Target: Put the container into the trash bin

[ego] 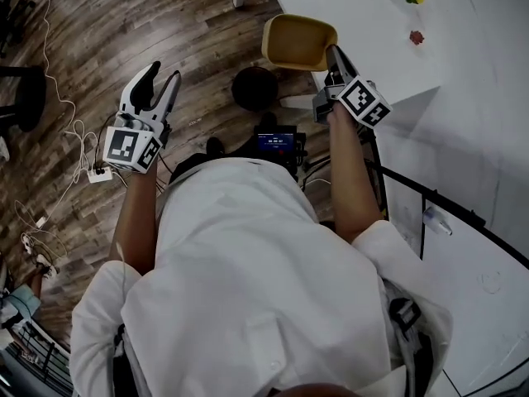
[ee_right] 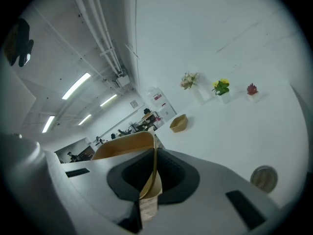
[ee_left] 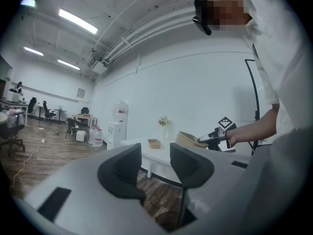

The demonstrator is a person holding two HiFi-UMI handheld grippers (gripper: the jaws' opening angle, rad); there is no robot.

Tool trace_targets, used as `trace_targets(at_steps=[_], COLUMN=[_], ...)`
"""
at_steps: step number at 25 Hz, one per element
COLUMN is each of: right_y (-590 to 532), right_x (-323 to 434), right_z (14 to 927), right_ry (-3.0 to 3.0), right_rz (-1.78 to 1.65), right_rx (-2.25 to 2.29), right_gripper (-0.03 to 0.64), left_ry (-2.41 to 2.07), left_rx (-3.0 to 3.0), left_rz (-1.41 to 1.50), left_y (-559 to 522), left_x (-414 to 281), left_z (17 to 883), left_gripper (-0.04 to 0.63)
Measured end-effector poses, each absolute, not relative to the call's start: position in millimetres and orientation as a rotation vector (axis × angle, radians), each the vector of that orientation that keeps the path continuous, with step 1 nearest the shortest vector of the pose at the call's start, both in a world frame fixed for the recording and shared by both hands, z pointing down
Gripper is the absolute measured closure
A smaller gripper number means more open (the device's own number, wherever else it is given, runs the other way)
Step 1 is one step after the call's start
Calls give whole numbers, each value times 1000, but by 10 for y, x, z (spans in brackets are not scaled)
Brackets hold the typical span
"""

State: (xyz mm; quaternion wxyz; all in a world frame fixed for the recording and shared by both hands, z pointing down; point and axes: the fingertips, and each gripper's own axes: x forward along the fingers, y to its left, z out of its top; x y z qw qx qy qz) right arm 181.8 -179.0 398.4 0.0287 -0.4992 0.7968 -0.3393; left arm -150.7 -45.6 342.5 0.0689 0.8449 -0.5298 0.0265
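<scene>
Pinching tan container (ego: 299, 41) by thin rim wall with right hand-held gripper (ego: 333, 56), pads pressed together on it. Holding it aloft just beyond dark trash bin (ego: 254, 88), toward worktop (ego: 463, 48) edge. Holding left hand-held gripper (ego: 159, 79) spread, empty, well left of trash bin. Likely next: bring container square over trash bin mouth, lower close, release only there. Beware slip on thin wall.

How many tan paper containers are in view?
2. One tan paper container is pinched in the right gripper; the other container sits on the white table. More may be hidden.
</scene>
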Motion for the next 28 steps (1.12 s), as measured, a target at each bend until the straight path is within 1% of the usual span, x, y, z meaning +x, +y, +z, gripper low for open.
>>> trace_targets(at_steps=[5,11,21,28], right_y=[-1549,-1135,-912,-974], right_x=[1394,1237,1099,1241], right_z=[4309,4867,5941,6944], right_ry=[2466,2466,2469,2429], right_rz=[-1111,-1225,-1325,-1417], right_rx=[-1529,-1601,-1588,-1620], right_gripper=[574,574,574,574], left_ry=[-1561,-1451,-1335,-1272], left_rx=[2535,2541,2504,2492], left_rz=[97,151,213,264], left_y=[-338,-244,-246,-429], left_x=[-1741,-1722,-1515,-1302], left_z=[3692,4129,5058,5810], left_gripper=[409,409,408,408])
